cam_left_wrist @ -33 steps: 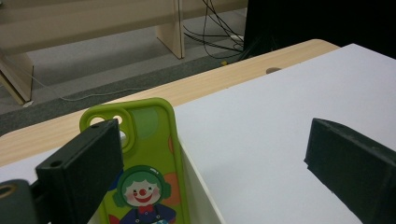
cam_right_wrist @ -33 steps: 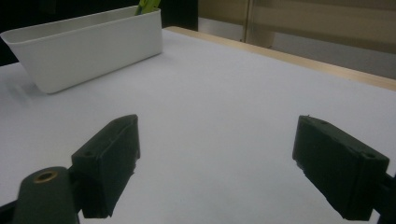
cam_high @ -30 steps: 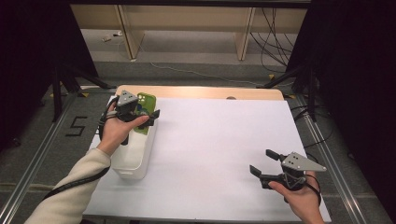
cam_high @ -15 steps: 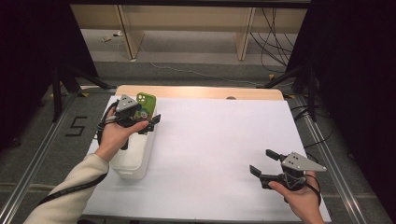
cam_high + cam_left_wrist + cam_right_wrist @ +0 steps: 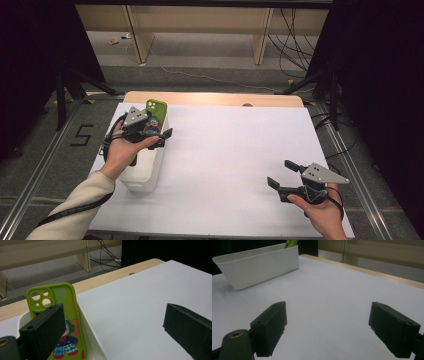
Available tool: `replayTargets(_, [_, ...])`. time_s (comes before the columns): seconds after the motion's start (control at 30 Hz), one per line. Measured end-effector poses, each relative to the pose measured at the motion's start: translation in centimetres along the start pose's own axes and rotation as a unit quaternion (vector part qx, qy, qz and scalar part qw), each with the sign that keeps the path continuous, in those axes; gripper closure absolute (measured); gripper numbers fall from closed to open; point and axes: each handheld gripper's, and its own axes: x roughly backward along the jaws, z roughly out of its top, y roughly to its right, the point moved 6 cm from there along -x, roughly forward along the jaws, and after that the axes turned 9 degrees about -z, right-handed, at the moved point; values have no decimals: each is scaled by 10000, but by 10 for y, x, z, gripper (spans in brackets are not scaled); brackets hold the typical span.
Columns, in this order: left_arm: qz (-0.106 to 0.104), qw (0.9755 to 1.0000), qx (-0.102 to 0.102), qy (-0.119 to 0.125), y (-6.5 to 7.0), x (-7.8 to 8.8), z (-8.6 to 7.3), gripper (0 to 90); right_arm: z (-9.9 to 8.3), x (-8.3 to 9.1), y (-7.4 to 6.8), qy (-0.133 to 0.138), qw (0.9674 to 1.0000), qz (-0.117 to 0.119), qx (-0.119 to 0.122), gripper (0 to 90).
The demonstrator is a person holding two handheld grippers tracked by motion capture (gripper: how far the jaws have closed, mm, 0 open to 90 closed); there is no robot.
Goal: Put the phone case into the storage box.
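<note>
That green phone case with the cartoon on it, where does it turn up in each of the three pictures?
High view: the phone case stands at the far end of the white bin, upper left, by the left gripper.
Left gripper view: lower left, upright against the bin wall, behind one jaw.
Right gripper view: a green tip above the bin's rim, top left.
Shared landmark: the white bin.

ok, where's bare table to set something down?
Free: the white sheet between the white bin and the right gripper, plus its far strip. Crowded: left edge, where the left gripper hovers at the green phone case in the bin.
</note>
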Motion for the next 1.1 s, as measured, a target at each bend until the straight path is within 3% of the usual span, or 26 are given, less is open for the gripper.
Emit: replayTargets(1.1, [-167,9997,-132,108,19,21,-11,45,0,0,-1,-10,10000,3,-11,160])
